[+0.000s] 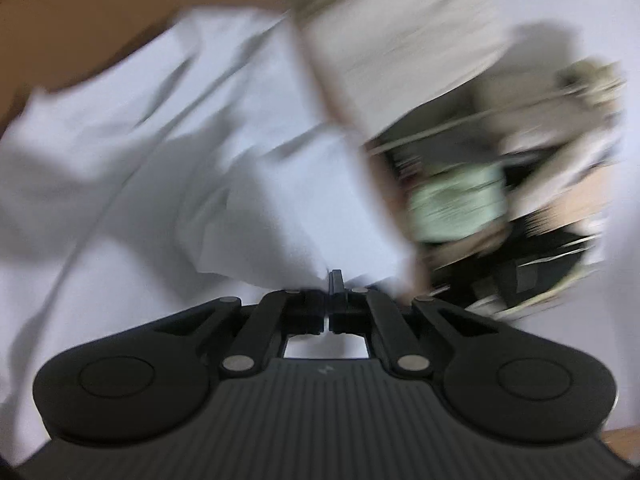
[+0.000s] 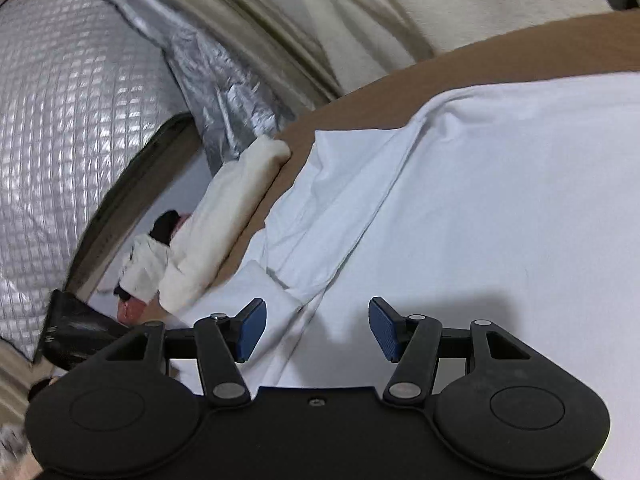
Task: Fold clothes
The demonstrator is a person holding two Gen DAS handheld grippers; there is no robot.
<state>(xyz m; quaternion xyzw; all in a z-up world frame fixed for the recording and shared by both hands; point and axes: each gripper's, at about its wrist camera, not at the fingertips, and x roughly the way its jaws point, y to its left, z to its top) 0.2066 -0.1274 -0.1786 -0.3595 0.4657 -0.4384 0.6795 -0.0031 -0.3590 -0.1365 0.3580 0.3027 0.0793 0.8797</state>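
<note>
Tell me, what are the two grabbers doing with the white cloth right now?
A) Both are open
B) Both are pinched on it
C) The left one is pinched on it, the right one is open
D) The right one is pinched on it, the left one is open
C: the left grabber has its fingers closed on a bit of the white cloth, while the right grabber shows its blue pads spread apart above the cloth.

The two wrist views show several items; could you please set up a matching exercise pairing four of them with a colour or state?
Things:
1. left gripper
2. right gripper
3. white garment
4. tabletop

States or colours:
A. brown
B. open, blue pads apart
C. shut on fabric
D. spread out, creased

Pairs: 1-C, 2-B, 3-D, 4-A
</note>
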